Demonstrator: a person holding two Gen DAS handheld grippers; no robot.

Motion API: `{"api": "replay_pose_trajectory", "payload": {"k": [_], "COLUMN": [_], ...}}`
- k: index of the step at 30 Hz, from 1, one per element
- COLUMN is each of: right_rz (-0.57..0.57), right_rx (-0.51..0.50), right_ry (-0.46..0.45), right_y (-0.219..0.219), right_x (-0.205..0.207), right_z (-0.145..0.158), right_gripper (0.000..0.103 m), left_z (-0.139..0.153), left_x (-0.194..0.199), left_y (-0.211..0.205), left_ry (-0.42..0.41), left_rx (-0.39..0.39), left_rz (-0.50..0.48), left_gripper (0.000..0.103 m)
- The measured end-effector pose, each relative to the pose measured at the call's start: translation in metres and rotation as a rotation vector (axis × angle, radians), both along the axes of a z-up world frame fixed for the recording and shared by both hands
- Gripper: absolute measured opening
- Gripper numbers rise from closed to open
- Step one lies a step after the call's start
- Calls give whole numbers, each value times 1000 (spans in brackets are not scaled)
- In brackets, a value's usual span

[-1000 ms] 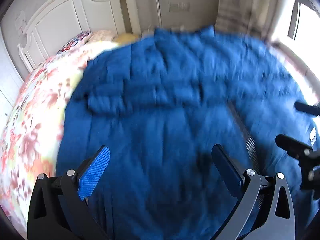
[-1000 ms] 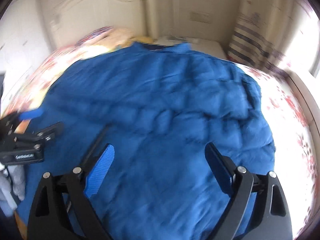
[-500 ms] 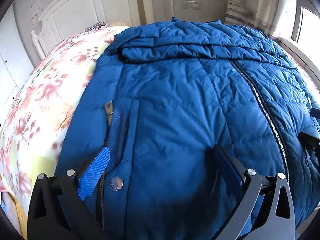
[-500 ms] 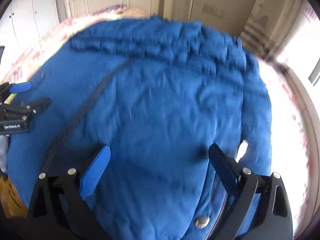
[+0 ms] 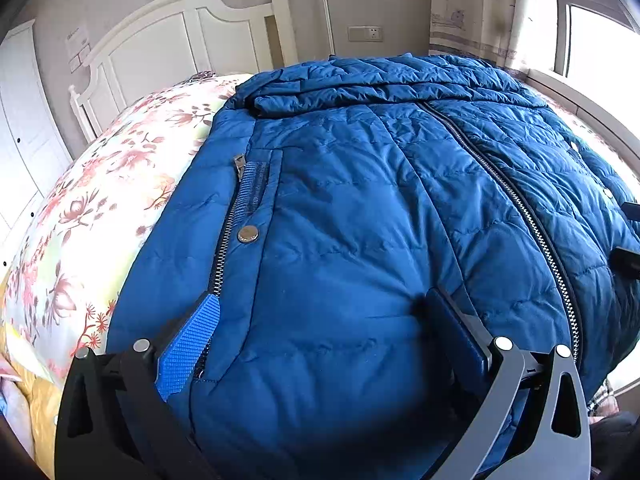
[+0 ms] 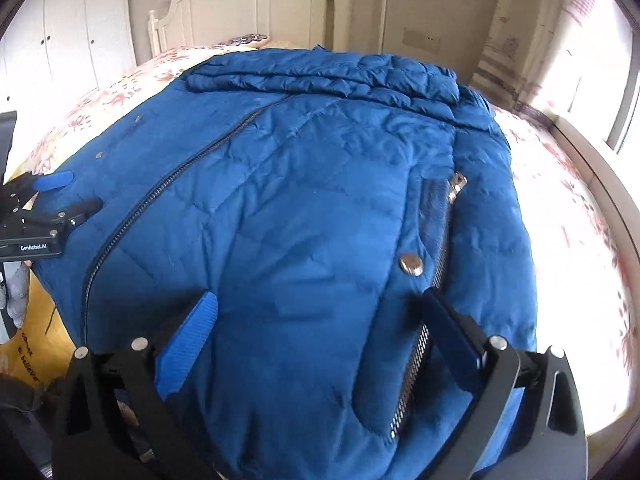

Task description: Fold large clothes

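Note:
A large blue puffer jacket (image 5: 360, 208) lies front up on the bed, zipped down the middle, sleeves folded across its top. It also fills the right wrist view (image 6: 312, 208). My left gripper (image 5: 320, 320) is open and empty, low over the jacket's hem by the left pocket zipper (image 5: 228, 236). My right gripper (image 6: 316, 316) is open and empty over the hem by the right pocket zipper (image 6: 440, 248). The left gripper also shows at the left edge of the right wrist view (image 6: 60, 196), and the right gripper's fingers (image 5: 628, 240) at the right edge of the left wrist view.
The bed has a floral cover (image 5: 92, 216) and a white headboard (image 5: 180, 44) at the far end. White wardrobe doors (image 6: 68, 40) stand on the left. A curtain (image 5: 480, 8) and bright window (image 5: 600, 40) are on the right.
Both grippers have pulled back toward the jacket's hem and steadied; the view has gone from blurred to sharp. The pocket zippers and snaps have come into view. Both stay open.

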State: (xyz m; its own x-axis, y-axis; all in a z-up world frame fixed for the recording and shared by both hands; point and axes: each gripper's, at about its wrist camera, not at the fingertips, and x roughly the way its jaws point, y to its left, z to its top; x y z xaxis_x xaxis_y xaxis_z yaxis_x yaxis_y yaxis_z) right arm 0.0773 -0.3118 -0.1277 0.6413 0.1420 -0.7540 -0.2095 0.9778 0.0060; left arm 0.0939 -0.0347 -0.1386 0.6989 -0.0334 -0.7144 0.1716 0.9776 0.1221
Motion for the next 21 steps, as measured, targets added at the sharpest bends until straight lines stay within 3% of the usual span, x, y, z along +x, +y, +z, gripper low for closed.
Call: {"api": "replay_pose_trajectory", "payload": {"k": [6,9,11,14,18,21], "right_rz": [-25,7,4,-29,-39,-38], "right_rx": [-13,-45,-1,-1,-25,21], "right_ry": [-80,-52,-76,-53,-93,-73], "right_y": [3,11,5,1,-1,-12], "right_x": [-12,-11,-12,-13,-26,-28], "right_z": [15,-2,-8,-4,4,-9], "right_gripper": [100,100,101,100,100,100], "left_z": [-2,-2,-2,-2,-3,1], "left_x": [-1,-2,-2,-2,-7,-16], "left_y": [0,1,2,2,5,20], "left_ry": [-6,-8,-9,-9,-27,-14], "left_rx": [-10,-20,-23,-25,-39,-111], "left_rz": [2,0,-2,-3,-24,-32], "left_gripper": [99,99,99,99,99,98]}}
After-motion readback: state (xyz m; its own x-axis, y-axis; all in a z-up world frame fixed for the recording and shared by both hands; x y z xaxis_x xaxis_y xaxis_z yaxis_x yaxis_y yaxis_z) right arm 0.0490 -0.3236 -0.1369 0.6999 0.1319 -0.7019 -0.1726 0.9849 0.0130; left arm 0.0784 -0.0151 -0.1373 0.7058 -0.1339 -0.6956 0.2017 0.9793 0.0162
